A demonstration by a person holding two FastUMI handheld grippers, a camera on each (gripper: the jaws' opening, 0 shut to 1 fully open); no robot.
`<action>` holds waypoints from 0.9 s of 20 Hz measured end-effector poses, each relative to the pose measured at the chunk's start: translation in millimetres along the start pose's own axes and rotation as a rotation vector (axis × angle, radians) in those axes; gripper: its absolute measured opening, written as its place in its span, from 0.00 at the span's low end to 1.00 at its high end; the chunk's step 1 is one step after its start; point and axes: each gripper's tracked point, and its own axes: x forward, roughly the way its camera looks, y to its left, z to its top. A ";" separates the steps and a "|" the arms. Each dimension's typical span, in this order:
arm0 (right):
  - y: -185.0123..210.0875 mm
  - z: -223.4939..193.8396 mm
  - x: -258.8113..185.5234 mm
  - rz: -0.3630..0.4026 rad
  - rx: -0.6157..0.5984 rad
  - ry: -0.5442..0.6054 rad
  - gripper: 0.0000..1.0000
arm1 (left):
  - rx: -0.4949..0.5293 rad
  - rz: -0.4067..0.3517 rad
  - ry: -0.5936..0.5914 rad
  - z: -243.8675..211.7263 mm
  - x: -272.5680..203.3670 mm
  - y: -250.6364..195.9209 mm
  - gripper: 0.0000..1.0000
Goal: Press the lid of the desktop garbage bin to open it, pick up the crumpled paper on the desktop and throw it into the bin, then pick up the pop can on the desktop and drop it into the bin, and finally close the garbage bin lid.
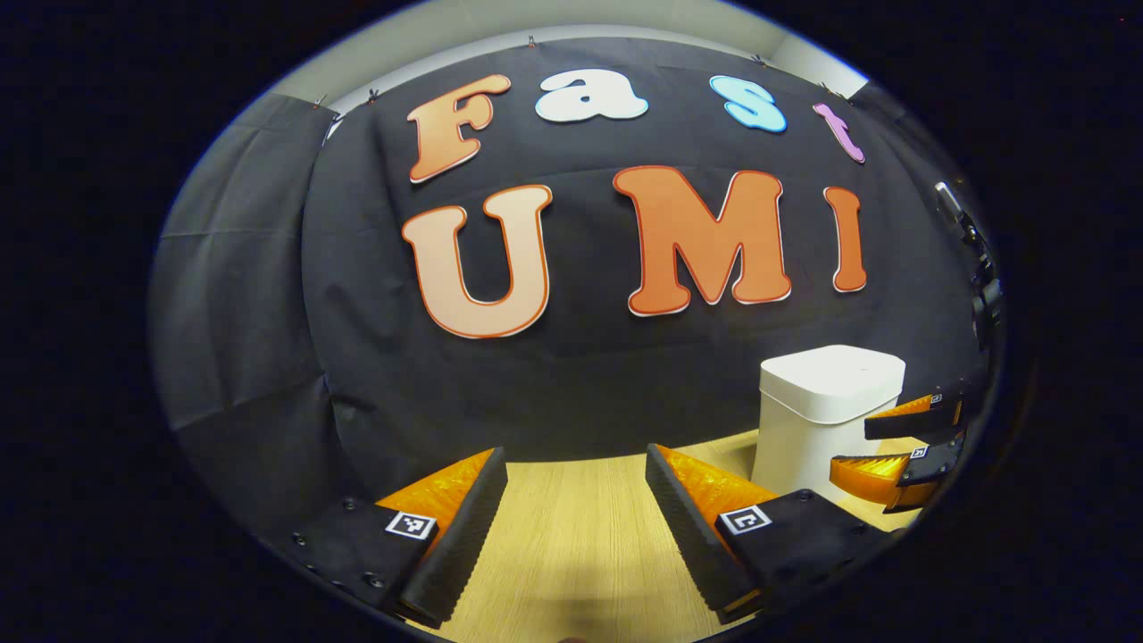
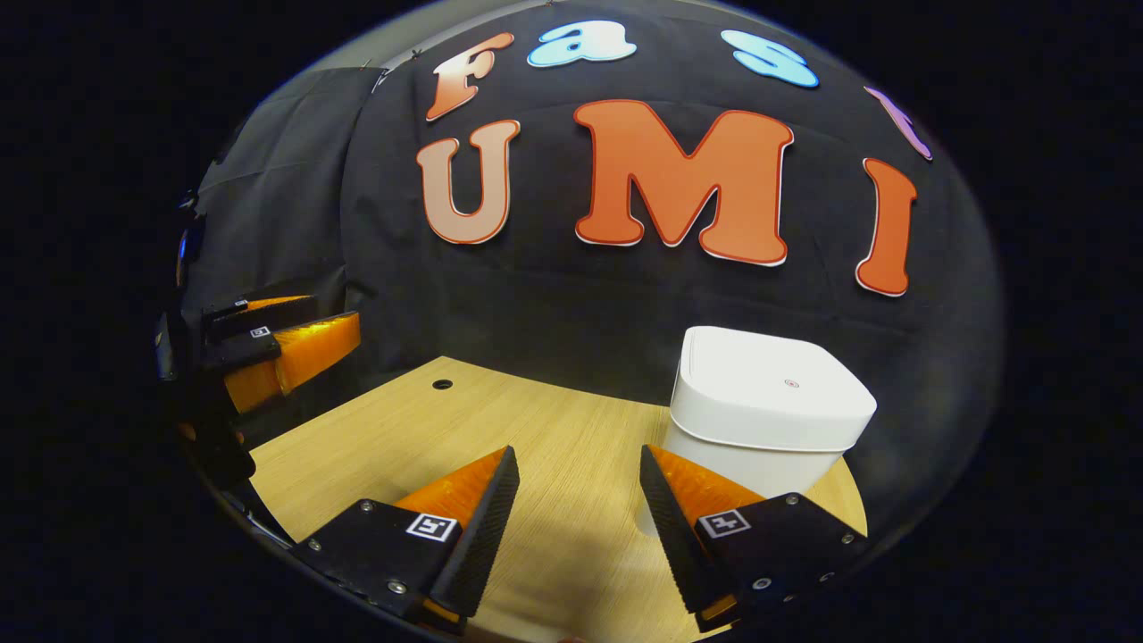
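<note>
Bin [image 2: 768, 406], lid closed, sits just ahead-right of the empty, spread right gripper [image 2: 576, 500], nearer than the spread left gripper [image 1: 576, 500].

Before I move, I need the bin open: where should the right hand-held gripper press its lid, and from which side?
Come from above onto the flat top of the lid, near its small centre mark. The bin stands upright and shut, so a downward push suits it.

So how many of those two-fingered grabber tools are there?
2. The left gripper hovers over the bare wooden table; the right gripper is beside the white bin. Both are open and empty.
</note>
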 end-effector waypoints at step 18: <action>-4.1 20.3 -10.6 -0.048 0.014 -0.093 0.84 | -0.024 -0.015 -0.013 -4.6 -8.3 -2.2 1.00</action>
